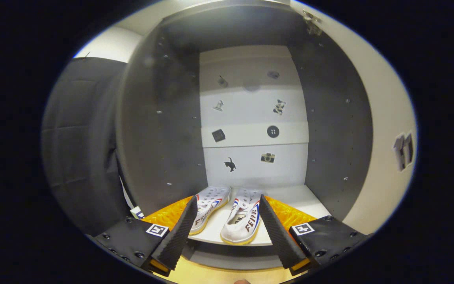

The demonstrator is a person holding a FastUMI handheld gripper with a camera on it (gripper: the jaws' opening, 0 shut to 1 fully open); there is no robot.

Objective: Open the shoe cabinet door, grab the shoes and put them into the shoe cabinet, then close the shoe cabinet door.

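I held the gripper (225, 228) spread and empty before the open shoe cabinet (164, 138), both white sneakers (227, 213) already side by side at the shelf's (302, 199) front edge, so I judged only closing the door (384, 130) remained.

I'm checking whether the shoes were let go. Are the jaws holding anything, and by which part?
Nothing is held. The gripper has its jaws apart, and both shoes rest on the cabinet shelf beyond them.

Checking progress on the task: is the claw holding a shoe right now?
No: the claw is open and both shoes sit side by side on the cabinet shelf, untouched by its fingers.
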